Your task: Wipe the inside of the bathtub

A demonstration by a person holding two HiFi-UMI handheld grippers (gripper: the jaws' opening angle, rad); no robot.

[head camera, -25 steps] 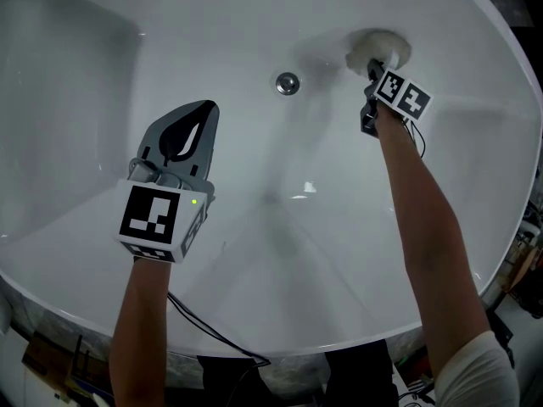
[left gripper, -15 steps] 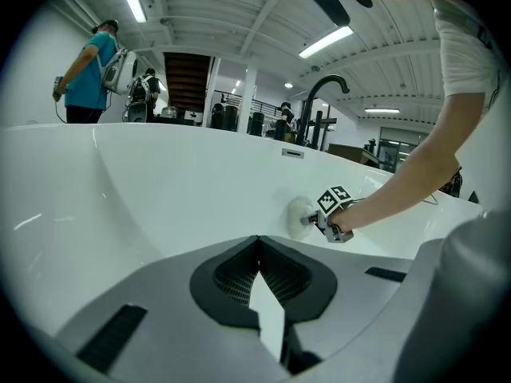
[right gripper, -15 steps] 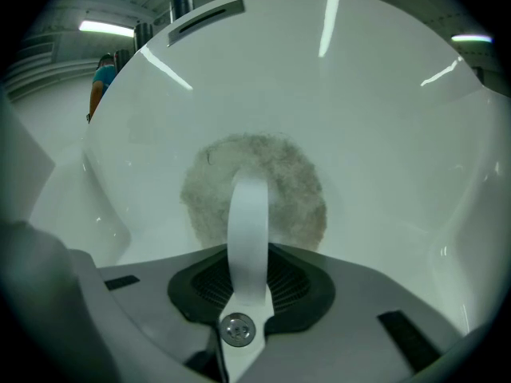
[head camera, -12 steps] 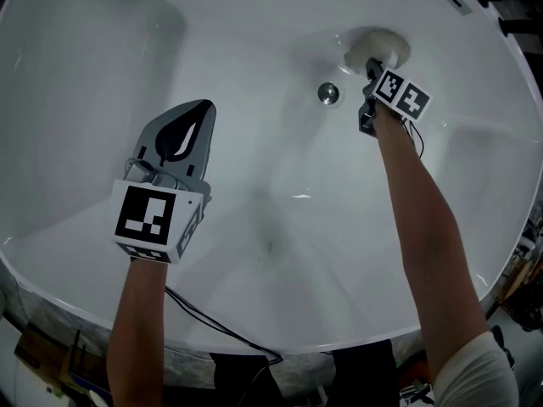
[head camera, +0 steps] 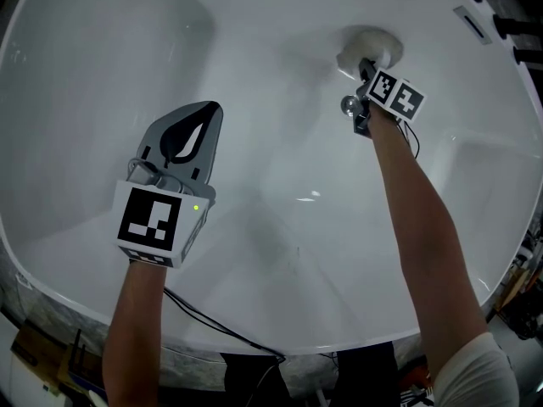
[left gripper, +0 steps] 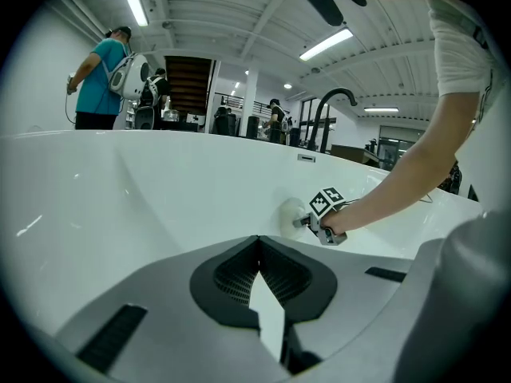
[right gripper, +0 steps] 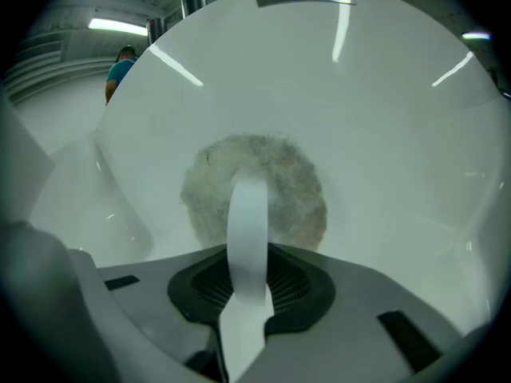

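- Sweeping the pad (head camera: pixel 374 46) along the tub (head camera: pixel 254 32) wall, closing on the drain (head camera: pixel 349 104) since a second ago.
- Keeping right gripper (head camera: pixel 364 64) clamped on strap (right gripper: pixel 247 230); holding left gripper (head camera: pixel 204 110) jaws together, empty.

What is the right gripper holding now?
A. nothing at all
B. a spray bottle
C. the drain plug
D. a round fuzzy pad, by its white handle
D: the right gripper's jaws are closed on the white handle of the round pad, which lies against the bathtub wall.
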